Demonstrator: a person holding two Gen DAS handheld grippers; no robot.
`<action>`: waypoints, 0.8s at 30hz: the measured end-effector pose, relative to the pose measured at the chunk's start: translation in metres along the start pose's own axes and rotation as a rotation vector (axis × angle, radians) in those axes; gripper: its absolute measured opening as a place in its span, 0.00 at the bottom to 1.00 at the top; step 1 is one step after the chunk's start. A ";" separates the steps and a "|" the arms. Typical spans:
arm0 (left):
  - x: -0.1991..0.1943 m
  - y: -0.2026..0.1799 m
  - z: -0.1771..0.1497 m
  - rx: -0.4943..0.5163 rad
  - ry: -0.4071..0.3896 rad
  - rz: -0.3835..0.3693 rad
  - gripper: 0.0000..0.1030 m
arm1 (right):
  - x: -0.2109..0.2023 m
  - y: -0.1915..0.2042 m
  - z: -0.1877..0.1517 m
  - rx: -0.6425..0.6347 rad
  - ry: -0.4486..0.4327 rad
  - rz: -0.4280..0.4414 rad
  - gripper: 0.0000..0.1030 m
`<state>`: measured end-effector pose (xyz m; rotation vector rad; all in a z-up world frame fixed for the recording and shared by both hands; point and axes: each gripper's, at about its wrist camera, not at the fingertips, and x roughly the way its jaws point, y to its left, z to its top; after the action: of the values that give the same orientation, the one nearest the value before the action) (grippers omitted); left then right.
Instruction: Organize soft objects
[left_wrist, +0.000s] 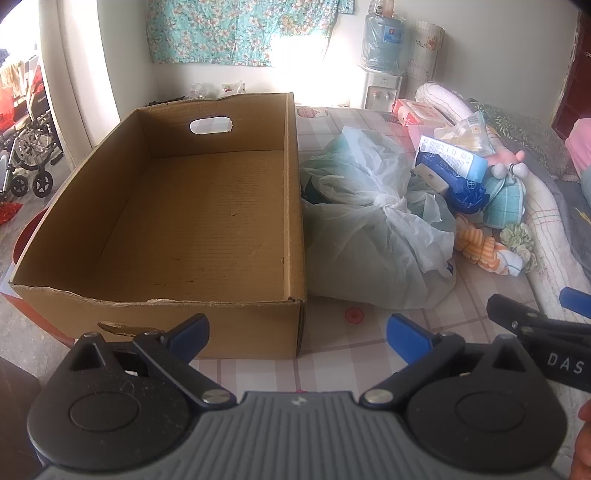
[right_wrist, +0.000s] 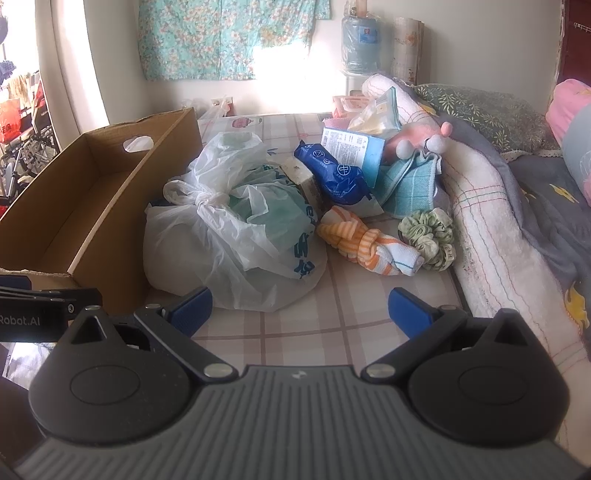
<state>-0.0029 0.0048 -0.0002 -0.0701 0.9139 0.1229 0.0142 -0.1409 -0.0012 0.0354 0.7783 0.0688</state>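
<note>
2 grippers, left and right, fingers spread wide, holding nothing. Empty brown cardboard box just left of knotted translucent plastic bag. Best scooped low at the knot, lifted clear of the wall. Checked bedsheet underneath; floral curtain behind.

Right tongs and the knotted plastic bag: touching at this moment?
Apart. In the right wrist view the right tongs stand open over bare checked tablecloth, and the knotted plastic bag lies just beyond the blue fingertips, with cloth showing between.
</note>
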 end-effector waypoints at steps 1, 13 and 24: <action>0.000 0.000 0.000 0.000 0.000 0.000 1.00 | 0.000 0.000 0.000 0.000 0.000 0.000 0.99; 0.003 -0.001 0.000 0.002 0.010 0.005 1.00 | 0.003 0.002 -0.001 -0.001 0.006 0.006 0.99; 0.005 -0.002 -0.001 0.005 0.018 0.012 1.00 | 0.006 0.003 -0.002 -0.001 0.010 0.010 0.99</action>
<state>-0.0005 0.0028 -0.0049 -0.0615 0.9329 0.1312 0.0168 -0.1375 -0.0068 0.0384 0.7884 0.0791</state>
